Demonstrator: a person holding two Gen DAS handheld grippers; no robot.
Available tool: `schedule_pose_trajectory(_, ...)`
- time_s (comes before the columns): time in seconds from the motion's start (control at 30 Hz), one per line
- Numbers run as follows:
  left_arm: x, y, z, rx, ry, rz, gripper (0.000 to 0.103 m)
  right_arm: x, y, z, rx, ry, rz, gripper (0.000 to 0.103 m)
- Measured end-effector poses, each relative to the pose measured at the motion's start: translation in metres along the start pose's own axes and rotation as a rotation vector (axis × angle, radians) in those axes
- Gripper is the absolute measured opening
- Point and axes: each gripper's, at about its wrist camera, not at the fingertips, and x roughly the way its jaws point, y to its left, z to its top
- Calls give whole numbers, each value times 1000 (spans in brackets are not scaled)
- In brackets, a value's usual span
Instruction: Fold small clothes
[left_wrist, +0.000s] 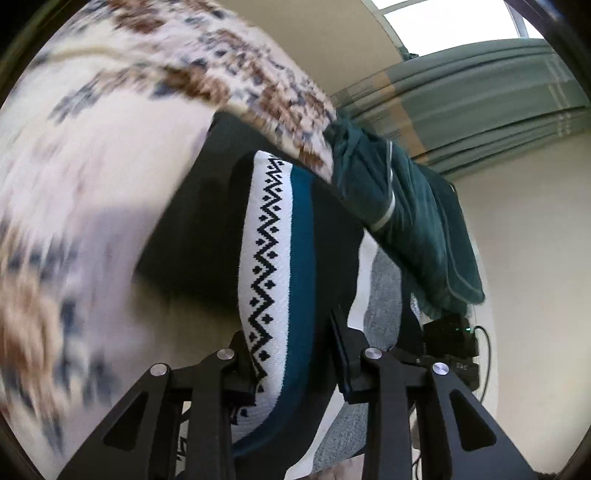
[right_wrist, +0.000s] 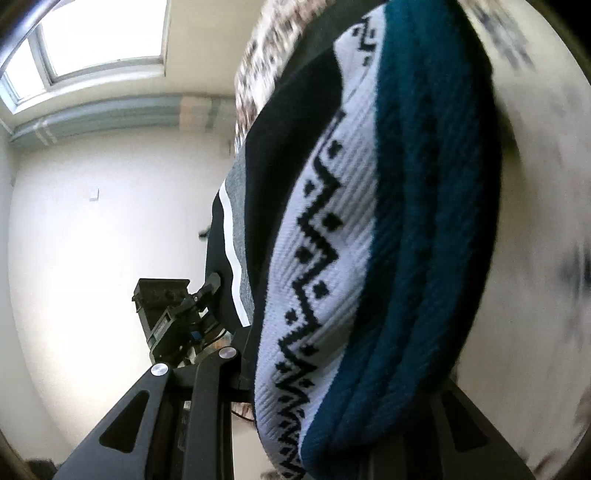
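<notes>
Left gripper (left_wrist: 295, 354): clamped on garment (left_wrist: 273, 258).
Right gripper (right_wrist: 332, 373): clamped on garment.
Risk: thick knit slips out mid-lift.

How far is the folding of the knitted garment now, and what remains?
Done: nothing shows a finished fold. In hand: the black, white and teal knitted garment with zigzag pattern is gripped by the left gripper and the right gripper, lifted off the patterned cloth surface. Left: folding it. A dark green cloth lies untouched.

Both grippers' jaws clamped, raised
</notes>
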Motion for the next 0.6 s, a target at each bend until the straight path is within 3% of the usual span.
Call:
schedule_pose_trajectory(0.1, 31, 2, 44, 44, 0, 18, 28, 8, 7, 66, -18, -39, -52, 28)
schedule_pose_trajectory(0.3, 78, 23, 95, 76, 31, 80, 28, 32, 10, 142, -31, -53, -142, 27)
schedule_pose_trajectory(0.43, 85, 29, 102, 68, 59, 123, 31, 36, 5, 159, -45, -41, -216, 28)
schedule_pose_trajectory(0.5, 81, 28, 100, 69, 68, 149, 32, 32, 6, 151, -63, -31, -280, 34)
schedule_pose_trajectory(0.6, 67, 20, 95, 98, 36, 246, 43, 27, 27, 133, -101, -35, -407, 45)
